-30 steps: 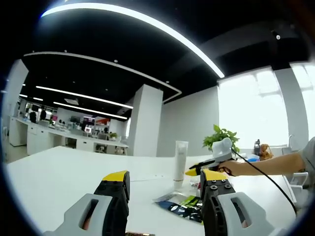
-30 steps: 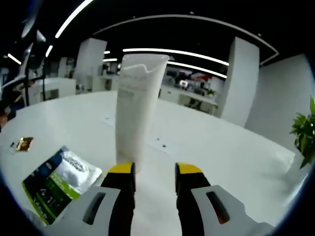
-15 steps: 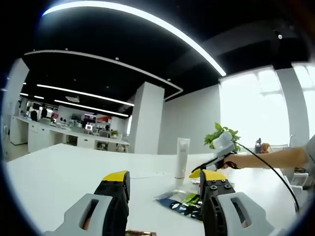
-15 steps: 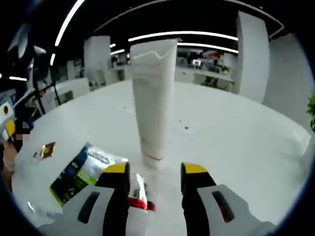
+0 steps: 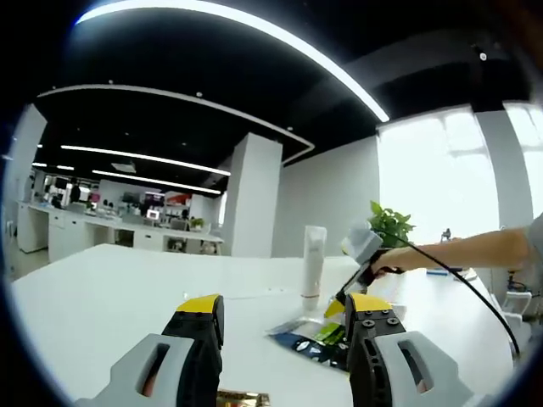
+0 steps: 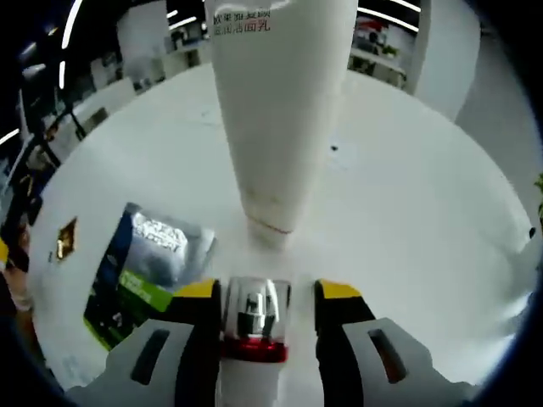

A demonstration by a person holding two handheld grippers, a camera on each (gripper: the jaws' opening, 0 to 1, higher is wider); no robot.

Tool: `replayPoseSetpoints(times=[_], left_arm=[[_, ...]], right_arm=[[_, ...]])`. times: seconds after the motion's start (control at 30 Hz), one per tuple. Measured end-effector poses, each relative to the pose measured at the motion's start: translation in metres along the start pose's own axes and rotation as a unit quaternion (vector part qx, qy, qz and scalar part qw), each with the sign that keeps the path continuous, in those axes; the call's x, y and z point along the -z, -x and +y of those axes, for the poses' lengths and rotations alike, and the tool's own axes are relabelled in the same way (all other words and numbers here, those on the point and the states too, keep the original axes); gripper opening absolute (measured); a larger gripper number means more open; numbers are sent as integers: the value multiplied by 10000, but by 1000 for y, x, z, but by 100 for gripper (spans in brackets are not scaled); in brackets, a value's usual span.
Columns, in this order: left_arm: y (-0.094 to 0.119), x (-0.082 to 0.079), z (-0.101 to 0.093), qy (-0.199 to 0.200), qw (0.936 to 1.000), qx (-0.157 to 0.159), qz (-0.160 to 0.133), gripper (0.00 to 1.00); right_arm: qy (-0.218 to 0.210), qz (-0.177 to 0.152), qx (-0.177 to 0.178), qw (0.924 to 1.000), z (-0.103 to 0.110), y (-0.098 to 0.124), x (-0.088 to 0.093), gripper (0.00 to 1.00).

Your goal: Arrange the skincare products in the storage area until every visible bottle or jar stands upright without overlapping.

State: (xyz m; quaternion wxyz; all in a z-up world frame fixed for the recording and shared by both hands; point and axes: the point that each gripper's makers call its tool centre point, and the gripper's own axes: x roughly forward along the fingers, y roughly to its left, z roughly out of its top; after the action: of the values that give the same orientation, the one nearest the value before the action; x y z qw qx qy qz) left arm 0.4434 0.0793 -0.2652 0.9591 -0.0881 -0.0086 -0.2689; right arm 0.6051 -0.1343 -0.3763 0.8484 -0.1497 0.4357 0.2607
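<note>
Right gripper (image 6: 259, 292) jaws apart, straddling a small red-banded bottle (image 6: 253, 335) lying on the white table (image 6: 407, 212), no visible contact. Just beyond, upright white tube (image 6: 276, 110); sachet (image 6: 140, 271) alongside. Left gripper (image 5: 284, 309) open, holding nothing.

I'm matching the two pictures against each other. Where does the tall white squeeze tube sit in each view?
Left gripper view: the tall white squeeze tube stands upright right of centre on the white table, past the jaws.
Right gripper view: the tube rises from centre to the top edge, close ahead.
Shared landmark: the flat blue-and-green sachet lying beside it.
</note>
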Motion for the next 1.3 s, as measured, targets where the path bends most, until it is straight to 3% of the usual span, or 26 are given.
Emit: replayPoseSetpoints(times=[0.1, 0.7, 0.9, 1.1, 1.23, 1.3], left_arm=[[-1, 0, -3, 16, 10000, 58, 3, 59], [-3, 10, 4, -21, 9999, -38, 167, 59], [-2, 8, 4, -12, 9999, -34, 135, 59], [-2, 10, 0, -42, 9999, 6, 154, 59], [-2, 11, -2, -115, 9998, 13, 173, 59], [-3, 12, -2, -130, 9997, 11, 194, 59]], right_arm=[[72, 204, 125, 9997, 7, 1, 5, 30], [86, 549, 443, 9975, -4, 6, 6, 28], [99, 323, 472, 9983, 0, 21, 3, 27], [113, 29, 471, 9988, -6, 34, -11, 27], [146, -182, 439, 9988, 1, 46, -15, 27], [138, -340, 445, 9983, -4, 50, -25, 27]])
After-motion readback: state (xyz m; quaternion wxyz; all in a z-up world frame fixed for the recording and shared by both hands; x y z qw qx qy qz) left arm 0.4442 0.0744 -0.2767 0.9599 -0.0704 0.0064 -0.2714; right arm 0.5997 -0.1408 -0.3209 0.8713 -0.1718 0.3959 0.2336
